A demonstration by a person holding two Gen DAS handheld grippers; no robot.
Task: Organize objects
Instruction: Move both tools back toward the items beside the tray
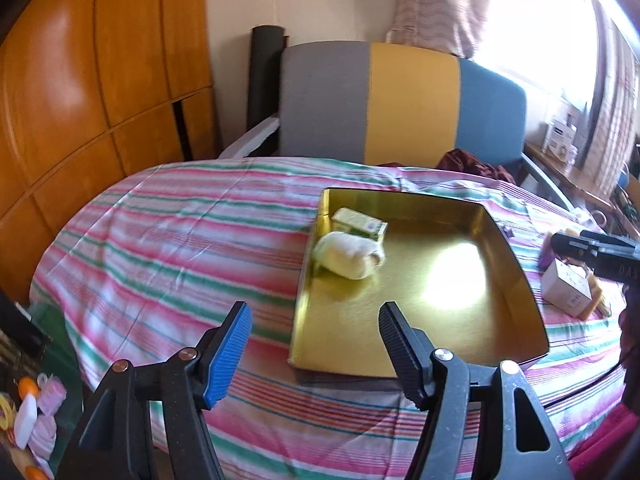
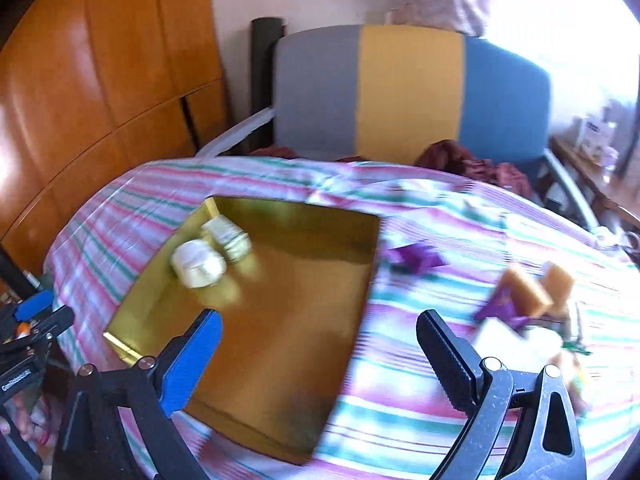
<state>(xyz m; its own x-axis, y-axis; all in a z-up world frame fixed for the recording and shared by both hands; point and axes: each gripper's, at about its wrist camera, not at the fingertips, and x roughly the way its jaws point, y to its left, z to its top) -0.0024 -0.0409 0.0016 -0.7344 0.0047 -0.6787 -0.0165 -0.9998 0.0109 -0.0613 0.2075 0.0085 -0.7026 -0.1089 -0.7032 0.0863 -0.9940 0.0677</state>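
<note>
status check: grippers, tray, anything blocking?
Left hand-held gripper open, empty. Right hand-held gripper open, empty. Gold tray holds small carton and rolled cloth. Nothing blocking.

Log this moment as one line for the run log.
tray: holds carton, roll | left hand-held gripper: open, empty | right hand-held gripper: open, empty | loose items: on bedsheet, right of tray

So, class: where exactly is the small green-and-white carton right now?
In the left wrist view, the carton lies inside the gold tray, in its far left corner, right behind the rolled cream cloth.
</note>
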